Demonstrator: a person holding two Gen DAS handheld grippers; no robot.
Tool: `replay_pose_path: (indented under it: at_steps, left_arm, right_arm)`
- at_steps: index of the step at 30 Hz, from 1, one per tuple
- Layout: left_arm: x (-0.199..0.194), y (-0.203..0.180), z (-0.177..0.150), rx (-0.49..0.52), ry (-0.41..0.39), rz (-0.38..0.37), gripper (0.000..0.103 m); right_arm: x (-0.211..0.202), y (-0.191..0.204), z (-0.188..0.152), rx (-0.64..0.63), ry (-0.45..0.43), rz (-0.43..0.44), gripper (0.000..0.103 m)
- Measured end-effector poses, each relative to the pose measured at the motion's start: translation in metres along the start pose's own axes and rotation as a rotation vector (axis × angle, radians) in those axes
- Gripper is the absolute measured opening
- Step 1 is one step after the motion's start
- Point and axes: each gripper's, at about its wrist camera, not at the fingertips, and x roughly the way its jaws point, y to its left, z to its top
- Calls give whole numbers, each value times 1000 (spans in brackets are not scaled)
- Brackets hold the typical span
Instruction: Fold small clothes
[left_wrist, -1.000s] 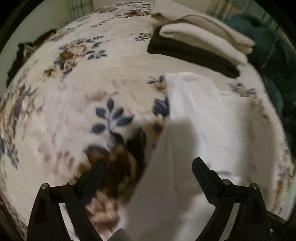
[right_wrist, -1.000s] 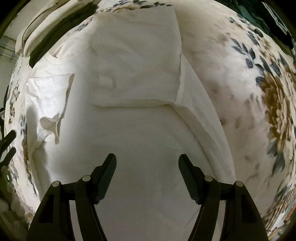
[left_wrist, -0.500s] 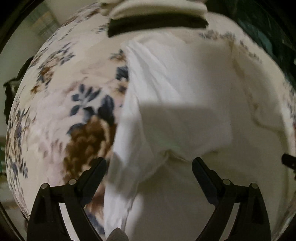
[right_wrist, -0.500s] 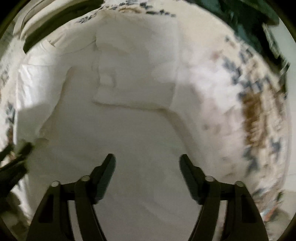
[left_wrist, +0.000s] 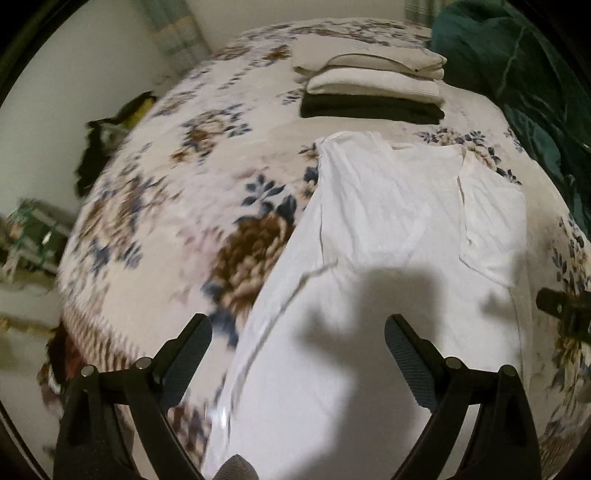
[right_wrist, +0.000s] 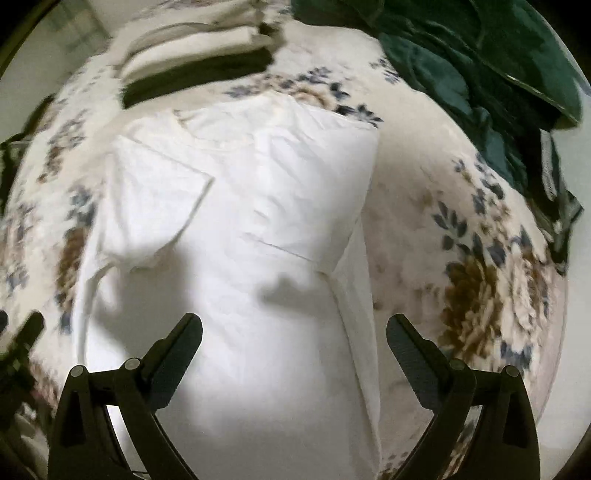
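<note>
While over white shirt (right_wrist: 258, 221), both tongs (left_wrist: 297, 332) (right_wrist: 293, 332) wide, empty

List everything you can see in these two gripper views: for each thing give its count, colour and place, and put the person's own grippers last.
White shirt: one, white, spread on the blanket, both sleeves folded in.
Folded clothes: one stack, cream pieces over a black one, beyond the shirt.
Blanket: one, cream with blue and brown flowers, under everything.
Green cloth: one heap, dark green, far right edge of the blanket.
Left gripper: one, black, open, above the shirt's lower part.
Right gripper: one, black, open, empty, above the shirt.
</note>
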Motion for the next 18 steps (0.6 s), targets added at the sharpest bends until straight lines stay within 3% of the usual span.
replay_pose_path:
  at_steps: [3,7,9,13,14,16,17,18]
  left_arm:
    - [-26,-18,-27,-67,29,39,96]
    - [-41,-48,-65,-128,68,37,96]
    - [-35,-71,-87,-133,113,-4,96]
    - [-14,-124,-136,-79,224,-90,96]
    - [-7,-141,-150,-51,257,-123,96]
    - [3,-169,-171,0,304,-163,96]
    - [8,-184,-182,30,325,-186,96]
    - [11,-193,-188,47,337,-200,96]
  right_arm:
    - [-13,-21,-6,-46,8,93,101]
    - [-24,-60,-11,-85,15,219,101]
    - [-21,-96,-16,-78,70,285,101]
    - [3,-163,-25,-34,218,333,101]
    - [13,-185,-28,-10,257,356,98]
    - [29,-216,-31,19,312,372,77]
    - [38,-231,-31,26,334,366,58]
    - [44,-241,-31,33,346,359,45]
